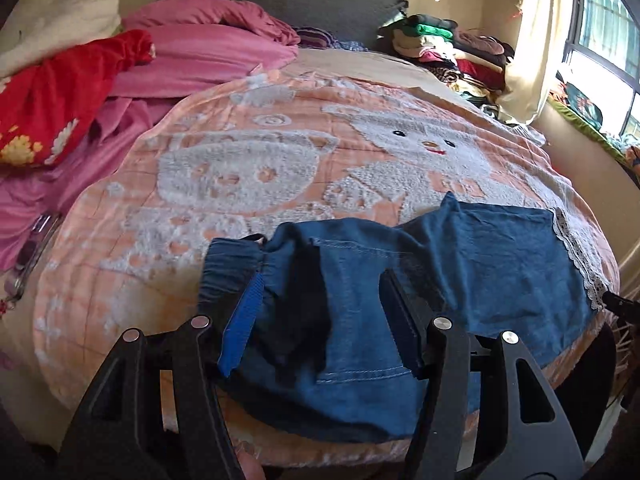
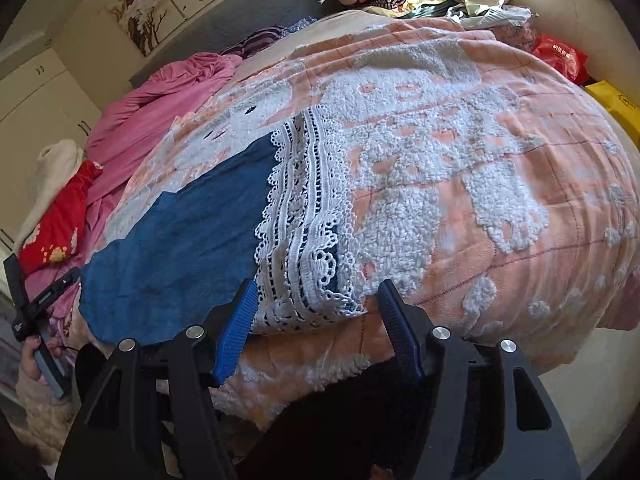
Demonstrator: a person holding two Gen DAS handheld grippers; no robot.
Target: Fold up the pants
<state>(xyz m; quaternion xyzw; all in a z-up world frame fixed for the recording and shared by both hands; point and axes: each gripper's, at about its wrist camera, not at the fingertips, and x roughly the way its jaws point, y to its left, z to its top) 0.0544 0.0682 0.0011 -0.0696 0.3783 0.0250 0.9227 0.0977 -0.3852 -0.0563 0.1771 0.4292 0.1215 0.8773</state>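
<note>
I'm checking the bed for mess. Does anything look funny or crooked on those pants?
Yes. The pants lie flat at the lace hem, but the waist end is bunched and rumpled between the open left claw's fingers. The right claw is open at the lace.

Pants [image 1: 500, 264] looking like matt blue denim, white openwork lace hem [image 2: 304, 216] showing rough. Blanket [image 1: 248, 168] showing nubby peach-and-white terry cloth. Left gripper [image 1: 320, 292] showing matt black plastic links, ribbed blue pads, shiny metal pins; right gripper [image 2: 316, 300] likewise.
</note>
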